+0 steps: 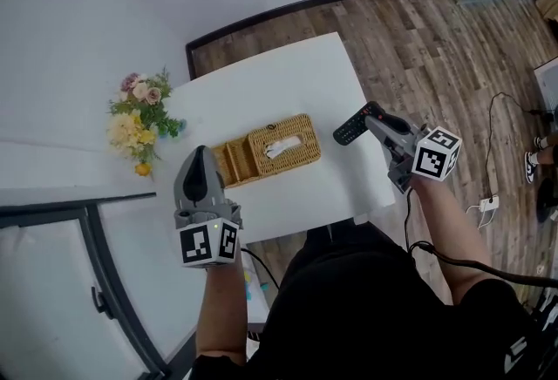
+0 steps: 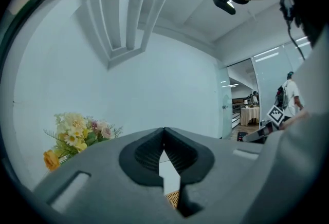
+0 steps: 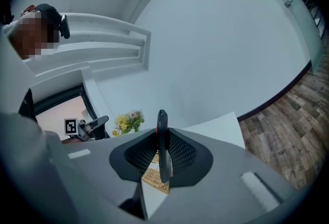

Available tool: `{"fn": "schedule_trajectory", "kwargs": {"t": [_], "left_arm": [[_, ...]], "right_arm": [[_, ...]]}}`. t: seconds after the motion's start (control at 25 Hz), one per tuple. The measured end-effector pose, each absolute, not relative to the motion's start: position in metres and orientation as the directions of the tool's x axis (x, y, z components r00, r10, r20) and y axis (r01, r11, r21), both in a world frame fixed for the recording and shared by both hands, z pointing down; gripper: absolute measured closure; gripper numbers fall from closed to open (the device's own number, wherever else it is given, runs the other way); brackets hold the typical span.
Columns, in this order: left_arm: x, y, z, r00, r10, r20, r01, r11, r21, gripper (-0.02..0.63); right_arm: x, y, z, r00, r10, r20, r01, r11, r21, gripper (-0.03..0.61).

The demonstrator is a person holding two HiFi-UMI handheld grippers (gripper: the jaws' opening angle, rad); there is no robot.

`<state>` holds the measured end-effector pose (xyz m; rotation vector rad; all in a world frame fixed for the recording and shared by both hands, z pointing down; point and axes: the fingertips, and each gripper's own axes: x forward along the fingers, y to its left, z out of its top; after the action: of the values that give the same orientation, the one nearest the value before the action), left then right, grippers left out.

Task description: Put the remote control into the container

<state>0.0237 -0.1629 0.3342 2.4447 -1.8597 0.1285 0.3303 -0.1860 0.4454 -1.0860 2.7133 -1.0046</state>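
Right gripper [image 1: 373, 117] pinches the remote [image 1: 350, 131] edge-on, centre-right, probably ready for the basket [image 1: 234, 145]. Left gripper [image 1: 200, 153], lower left, is closed and empty.

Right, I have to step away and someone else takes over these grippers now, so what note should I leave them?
Left gripper: fingers together, empty, held up near the left end of the wicker container.
Right gripper: fingers closed on the remote control, held in the air above the right side of the white table, to the right of the container.
Done: remote is picked up.
Left: carry it to the container's open left section, lower it in, release.
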Motion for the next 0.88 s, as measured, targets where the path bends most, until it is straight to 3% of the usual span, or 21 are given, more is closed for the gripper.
{"fn": "schedule_trajectory", "kwargs": {"t": [0.88], "left_arm": [[-0.071, -0.134, 0.287, 0.107, -0.994, 0.009, -0.993, -0.107, -0.053, 0.614]], "right_arm": [[0.195, -0.219, 0.383, -0.869, -0.481, 0.119, -0.465, 0.71, -0.529, 0.517]]}}
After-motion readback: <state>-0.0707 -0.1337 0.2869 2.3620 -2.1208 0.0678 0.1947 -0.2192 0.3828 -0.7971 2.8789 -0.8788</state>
